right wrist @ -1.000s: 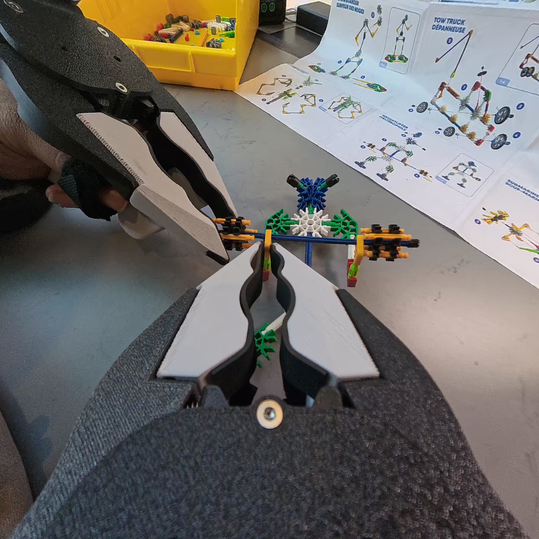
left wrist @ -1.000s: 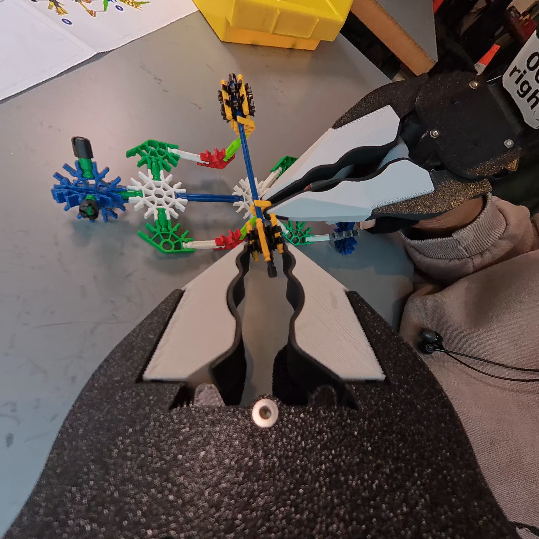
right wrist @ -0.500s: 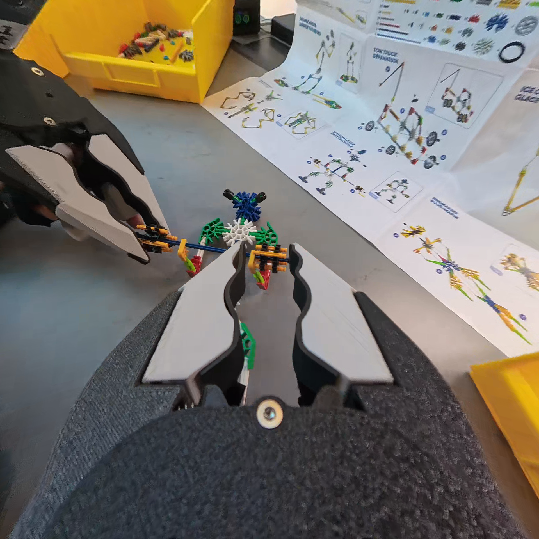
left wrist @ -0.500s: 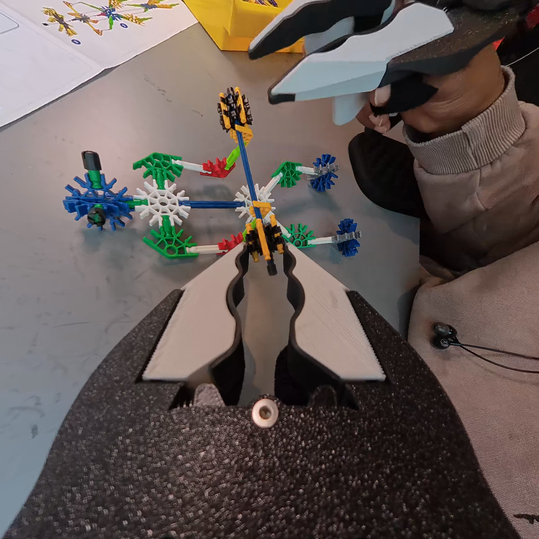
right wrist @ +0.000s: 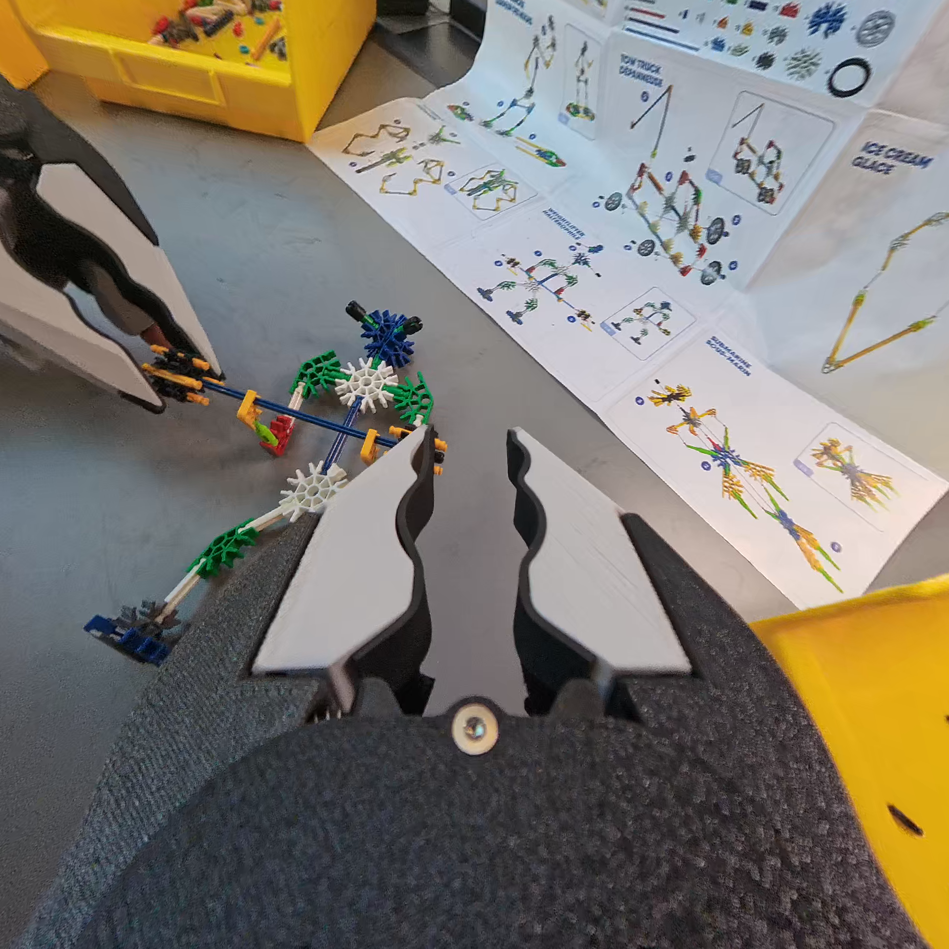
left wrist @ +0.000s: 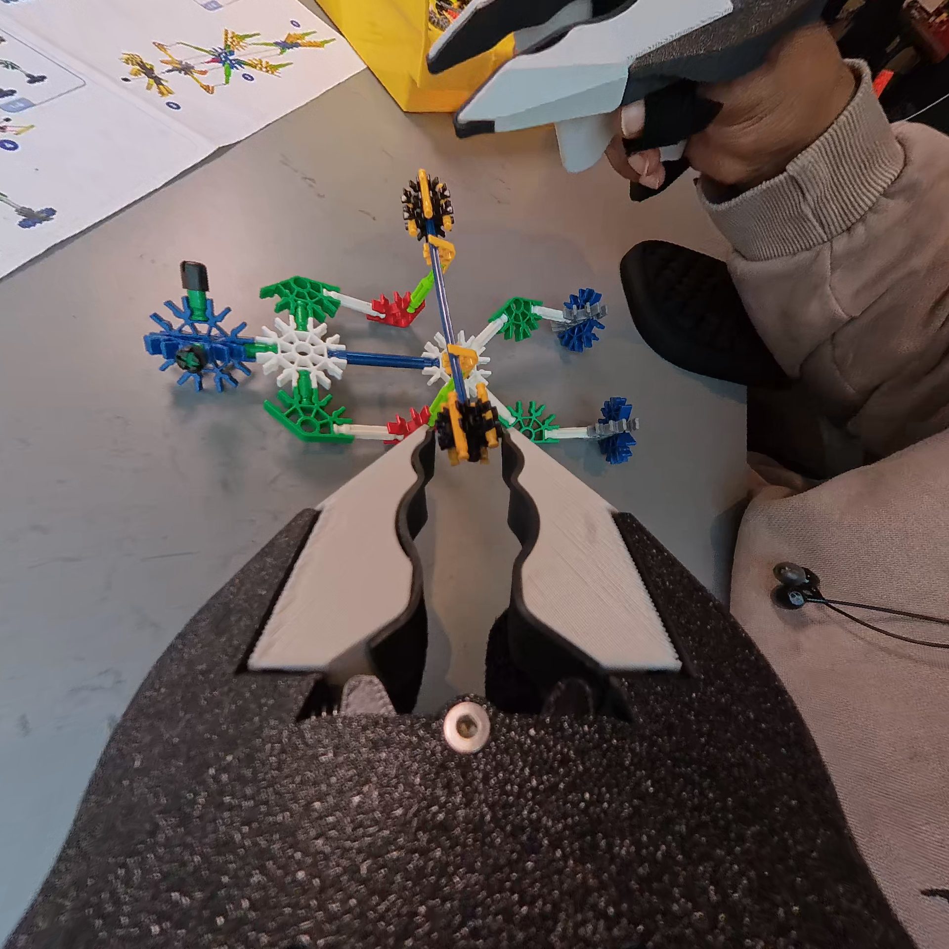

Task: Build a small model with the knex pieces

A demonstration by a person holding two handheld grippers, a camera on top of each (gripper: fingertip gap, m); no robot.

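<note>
— Since a second ago the right gripper (right wrist: 470,441) has let go of the toy model (left wrist: 390,354) and lifted away; its fingers now stand apart with nothing between them, hanging above the model's far end.

— And the left gripper (left wrist: 467,441)?

— Unmoved; it is clamped on the black-and-yellow wheel (left wrist: 467,426) at the near end of the blue axle rod (left wrist: 444,303), so the left one is the nearer, in fact touching.

— Which way does the model lie?

— Flat on the grey tabletop (left wrist: 128,513), straight ahead of the left fingertips; the axle runs directly away from them to a second black-and-yellow wheel (left wrist: 427,205), while the long body crosses it, from the blue snowflake piece (left wrist: 197,346) on the left to the blue-and-grey feet (left wrist: 583,321) on the right.

— What surrounds it?

— A white instruction sheet (right wrist: 642,257) spreads along the far edge; a yellow parts bin (right wrist: 205,56) sits at the far corner beside it; another yellow bin (right wrist: 873,744) shows near the right gripper; the person's beige sleeve (left wrist: 801,169) reaches in from the right.
</note>
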